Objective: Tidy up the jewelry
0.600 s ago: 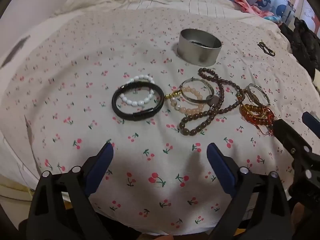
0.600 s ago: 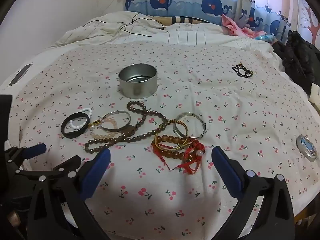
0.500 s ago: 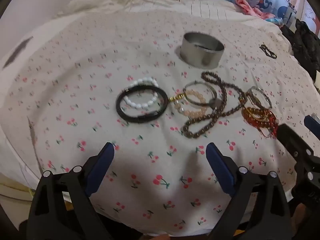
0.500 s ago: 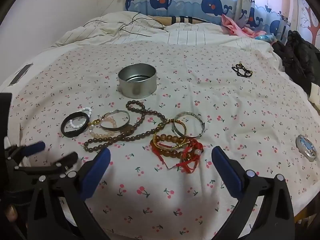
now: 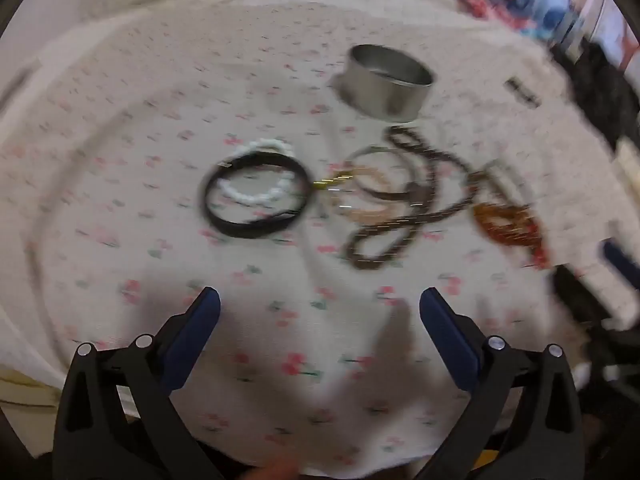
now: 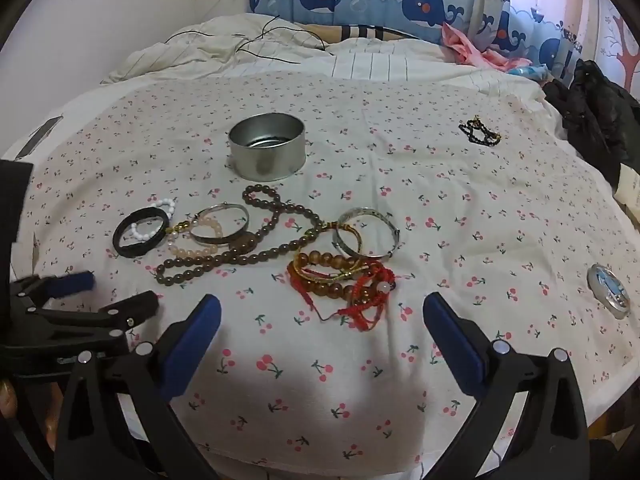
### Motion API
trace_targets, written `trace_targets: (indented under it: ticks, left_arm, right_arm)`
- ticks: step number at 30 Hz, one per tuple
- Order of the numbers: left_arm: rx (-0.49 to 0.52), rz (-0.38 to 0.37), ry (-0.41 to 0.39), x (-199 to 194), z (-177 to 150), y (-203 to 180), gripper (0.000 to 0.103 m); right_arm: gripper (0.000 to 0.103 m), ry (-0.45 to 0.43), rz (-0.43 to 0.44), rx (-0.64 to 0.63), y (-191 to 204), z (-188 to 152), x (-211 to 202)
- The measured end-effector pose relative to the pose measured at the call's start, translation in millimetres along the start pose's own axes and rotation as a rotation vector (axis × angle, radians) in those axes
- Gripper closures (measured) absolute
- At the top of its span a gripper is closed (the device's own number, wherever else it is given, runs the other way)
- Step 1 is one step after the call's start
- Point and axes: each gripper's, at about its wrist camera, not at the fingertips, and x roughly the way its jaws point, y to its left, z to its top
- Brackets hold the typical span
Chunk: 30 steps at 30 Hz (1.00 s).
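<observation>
A heap of jewelry lies on the cherry-print cloth (image 6: 460, 208): a black bracelet (image 6: 138, 232) around white beads (image 6: 146, 234), a long brown bead strand (image 6: 256, 256), silver bangles (image 6: 366, 232), and red and amber bracelets (image 6: 344, 284). A round metal tin (image 6: 267, 151) stands behind them. In the blurred left wrist view the black bracelet (image 5: 256, 194) and tin (image 5: 386, 82) show. My left gripper (image 5: 320, 312) is open and empty, short of the black bracelet. My right gripper (image 6: 320, 320) is open and empty, just short of the red bracelets.
A small black-and-gold bracelet (image 6: 480, 132) lies apart at the back right. A round lid (image 6: 608, 290) lies at the right edge. Rumpled bedding with black cables (image 6: 264, 44) is behind. Dark clothes (image 6: 600, 116) lie at the far right.
The left gripper has swung and moved closer to the jewelry, so its view is blurred. The right gripper has crept slightly forward. Both stay open.
</observation>
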Motion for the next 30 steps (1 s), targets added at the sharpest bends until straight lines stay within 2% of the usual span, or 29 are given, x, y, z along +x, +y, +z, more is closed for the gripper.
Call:
trace_targets:
  ticks: [3, 7, 14, 18, 22, 28, 30]
  left_arm:
    - [0.016, 0.044, -0.016, -3.3, -0.7, -3.3, 0.007]
    - [-0.025, -0.033, 0.003, -4.4, 2.7, 4.8, 0.007]
    - [-0.109, -0.118, 0.031, 0.8, -0.7, 11.4, 0.007]
    - [-0.080, -0.087, 0.004, -1.7, 2.2, 5.3, 0.007]
    - [-0.055, -0.077, 0.014, 1.4, 4.2, 4.6, 0.007]
    - [-0.091, -0.084, 0.001, 2.4, 6.4, 14.2, 0.007]
    - [-0.074, -0.070, -0.007, 2.0, 6.3, 10.8, 0.007]
  right_arm:
    - [0.005, 0.008, 0.008, 0.019, -6.2, -0.8, 0.3]
    - [0.005, 0.004, 0.013, 0.028, -8.3, 0.2, -0.7]
    - [0.005, 0.012, 0.044, 0.056, -13.7, 1.4, 2.8]
    - [0.005, 0.012, 0.046, 0.030, -6.7, 1.4, 4.8]
    - [0.005, 0.000, 0.048, 0.025, -5.6, 2.0, 3.9]
    - [0.005, 0.009, 0.066, 0.027, -5.9, 1.1, 7.9]
    - [0.005, 0.010, 0.072, 0.030, -5.8, 1.2, 8.0]
